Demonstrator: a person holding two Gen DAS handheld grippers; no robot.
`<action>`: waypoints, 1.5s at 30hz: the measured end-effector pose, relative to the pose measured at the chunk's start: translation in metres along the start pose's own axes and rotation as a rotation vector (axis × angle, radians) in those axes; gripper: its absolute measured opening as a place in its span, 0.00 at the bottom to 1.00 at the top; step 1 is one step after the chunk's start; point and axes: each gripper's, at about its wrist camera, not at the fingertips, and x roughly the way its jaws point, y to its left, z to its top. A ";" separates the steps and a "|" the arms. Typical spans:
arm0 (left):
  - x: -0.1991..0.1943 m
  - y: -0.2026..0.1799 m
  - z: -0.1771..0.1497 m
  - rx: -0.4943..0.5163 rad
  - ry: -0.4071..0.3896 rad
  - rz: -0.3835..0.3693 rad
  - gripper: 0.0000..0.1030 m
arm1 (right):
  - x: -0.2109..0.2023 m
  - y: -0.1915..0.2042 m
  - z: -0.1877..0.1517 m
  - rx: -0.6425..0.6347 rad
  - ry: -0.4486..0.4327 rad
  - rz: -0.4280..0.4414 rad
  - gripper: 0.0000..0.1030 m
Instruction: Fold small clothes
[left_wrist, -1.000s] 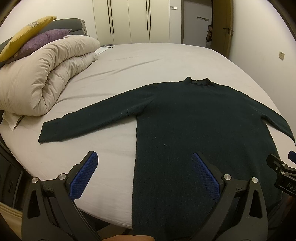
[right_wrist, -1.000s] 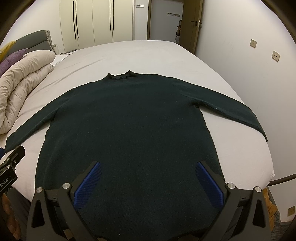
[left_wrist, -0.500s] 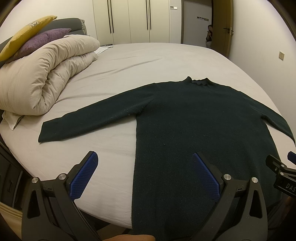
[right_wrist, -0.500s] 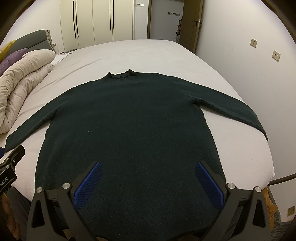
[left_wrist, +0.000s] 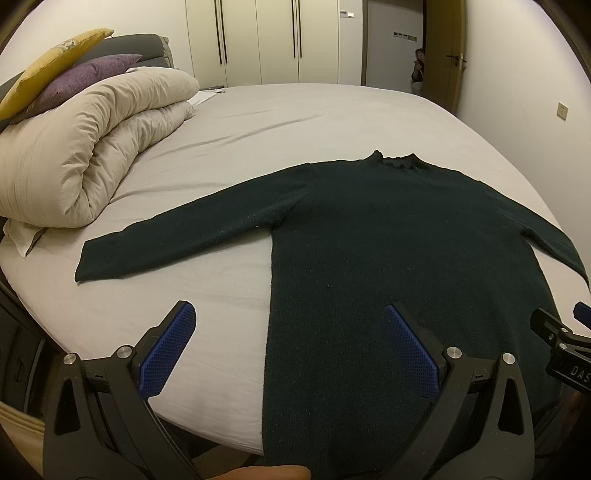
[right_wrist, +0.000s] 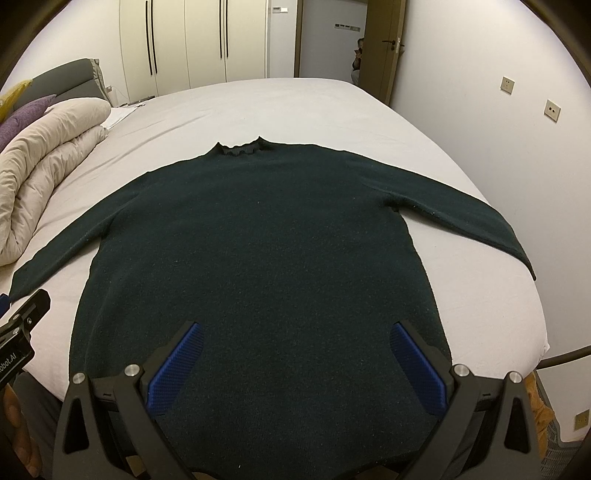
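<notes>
The sweater (right_wrist: 258, 251) lies flat on the bed (left_wrist: 295, 118), sleeves spread to both sides, hem near the edge. The left hand-held gripper (left_wrist: 290, 350) and right hand-held gripper (right_wrist: 293, 363) hover above the hem, both wide open and empty. Folding is not yet begun; I think the next move needs a grasp on a sleeve or hem corner.

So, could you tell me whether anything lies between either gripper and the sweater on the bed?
Nothing visible does. The sweater lies flat on the bed, and both the left gripper and right gripper are open right over its hem. The duvet sits well aside.
</notes>
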 end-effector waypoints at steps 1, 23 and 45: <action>0.001 0.000 0.000 -0.001 0.002 -0.001 1.00 | 0.000 0.000 0.000 0.000 0.000 0.000 1.00; 0.011 0.014 0.002 -0.041 0.048 -0.030 1.00 | 0.000 0.003 -0.007 -0.006 0.018 -0.002 1.00; 0.075 0.306 -0.015 -0.984 0.007 -0.438 1.00 | -0.021 0.015 0.025 0.078 -0.117 0.315 1.00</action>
